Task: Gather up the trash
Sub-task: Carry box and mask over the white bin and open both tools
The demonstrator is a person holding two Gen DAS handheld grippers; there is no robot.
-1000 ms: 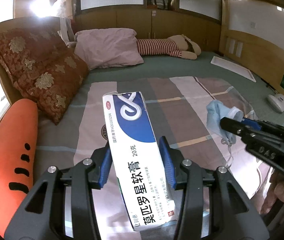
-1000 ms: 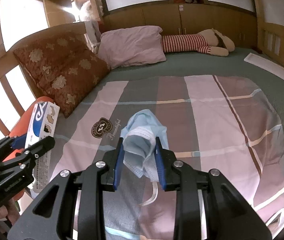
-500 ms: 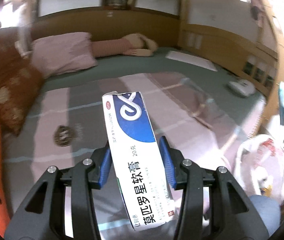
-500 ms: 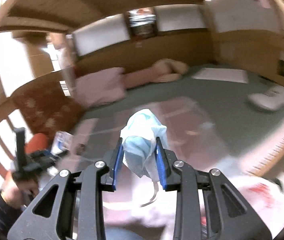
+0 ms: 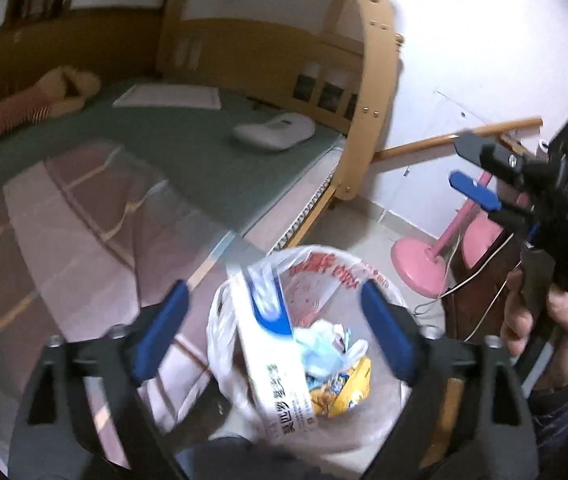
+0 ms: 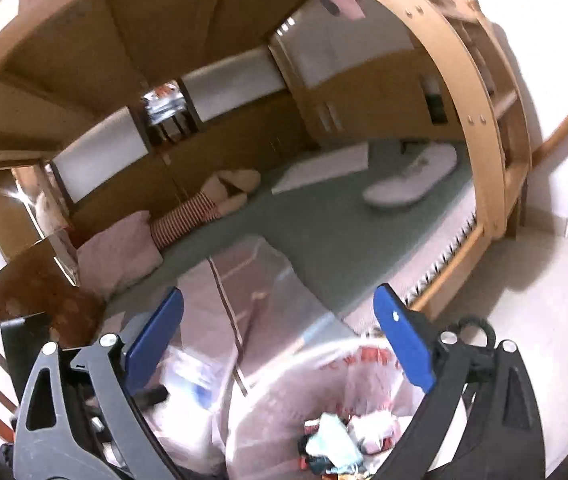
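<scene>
My left gripper (image 5: 275,332) is open over a bin lined with a white plastic bag (image 5: 324,276). The white and blue ointment box (image 5: 271,344) is free between the jaws, falling into the bin. The blue face mask (image 5: 324,348) lies in the bin on yellow wrappers. My right gripper (image 6: 279,340) is open and empty above the same bin (image 6: 324,392), with the mask (image 6: 332,444) inside below it. The right gripper also shows at the right of the left wrist view (image 5: 480,176), held in a hand.
The bed with the plaid blanket (image 5: 83,232) and green sheet lies left of the bin. A wooden bed frame post (image 5: 368,92) stands behind. A pink stand base (image 5: 420,268) sits on the floor right of the bin. A white device (image 5: 275,132) lies on the bed.
Both grippers swung from the bed to the bin and opened. The mask has dropped into the bin and the ointment box has left the left jaws.
</scene>
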